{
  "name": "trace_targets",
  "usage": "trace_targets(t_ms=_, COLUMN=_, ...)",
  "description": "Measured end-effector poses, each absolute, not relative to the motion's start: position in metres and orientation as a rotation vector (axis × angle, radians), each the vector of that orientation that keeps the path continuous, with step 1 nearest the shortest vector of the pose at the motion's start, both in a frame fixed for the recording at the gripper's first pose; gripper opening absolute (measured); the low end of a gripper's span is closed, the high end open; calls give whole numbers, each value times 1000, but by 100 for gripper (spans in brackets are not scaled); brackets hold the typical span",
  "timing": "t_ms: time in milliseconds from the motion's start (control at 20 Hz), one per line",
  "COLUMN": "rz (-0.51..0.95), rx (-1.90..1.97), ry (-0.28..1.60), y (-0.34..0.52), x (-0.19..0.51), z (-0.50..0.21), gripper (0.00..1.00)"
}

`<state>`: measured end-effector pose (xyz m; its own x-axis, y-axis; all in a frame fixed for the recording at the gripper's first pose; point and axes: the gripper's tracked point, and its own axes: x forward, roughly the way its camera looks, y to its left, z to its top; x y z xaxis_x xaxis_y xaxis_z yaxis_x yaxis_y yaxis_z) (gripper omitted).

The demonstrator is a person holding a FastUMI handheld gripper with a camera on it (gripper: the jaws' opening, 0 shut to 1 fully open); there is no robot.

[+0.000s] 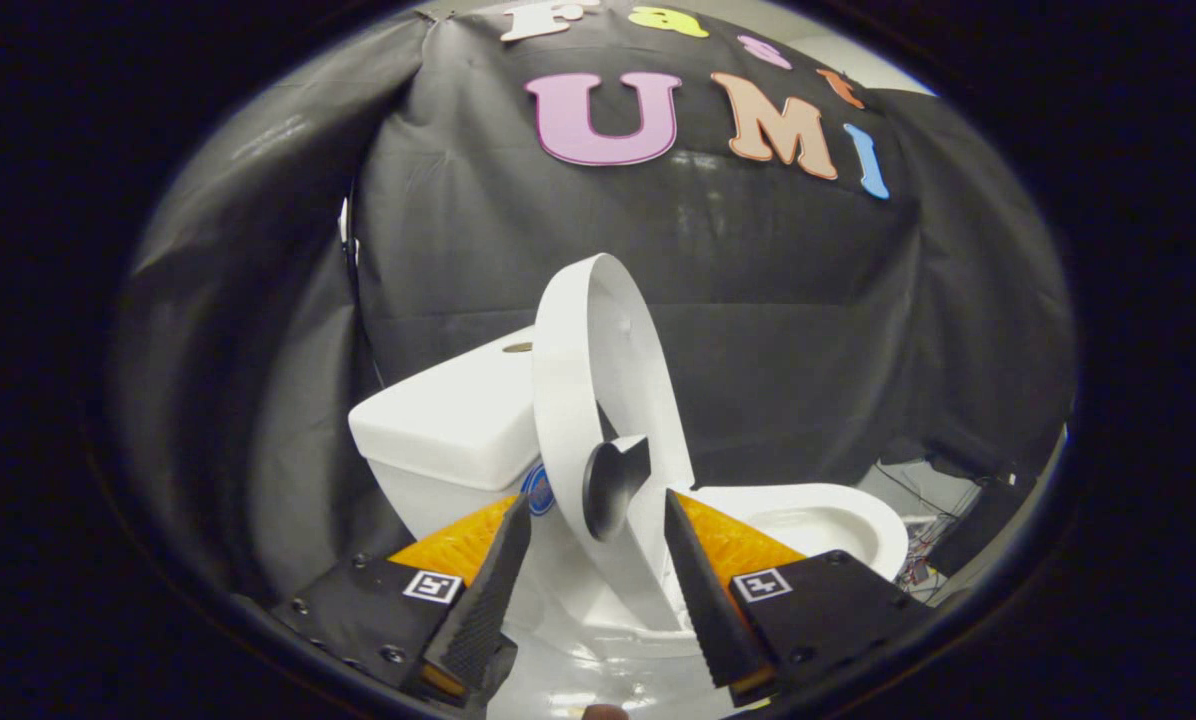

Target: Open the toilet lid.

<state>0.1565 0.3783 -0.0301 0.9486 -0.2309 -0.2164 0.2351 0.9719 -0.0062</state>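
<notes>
The toilet lid [598, 400] stands up almost straight, just ahead of the gripper [598, 520], at 12 o'clock. Its long side runs up and down. The fingers are wide open on each side of its edge, holding nothing. The tank [448, 420] sits at 10 o'clock.

One toilet [808, 525] is standing in the booth, carrying one raised lid [598, 400] and one tank [448, 420]. One gripper [598, 515] is showing two fingers [483, 590], spread apart around the lid's edge.
</notes>
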Motion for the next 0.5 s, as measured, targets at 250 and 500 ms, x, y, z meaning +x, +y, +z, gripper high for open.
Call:
trace_targets(t_ms=250, rz=-193, rx=50, ry=170, y=374, x=145, z=-16, gripper=95)
trace_targets(t_ms=500, rz=-171, rx=56, ry=158, y=357, x=129, z=-16, gripper=94)
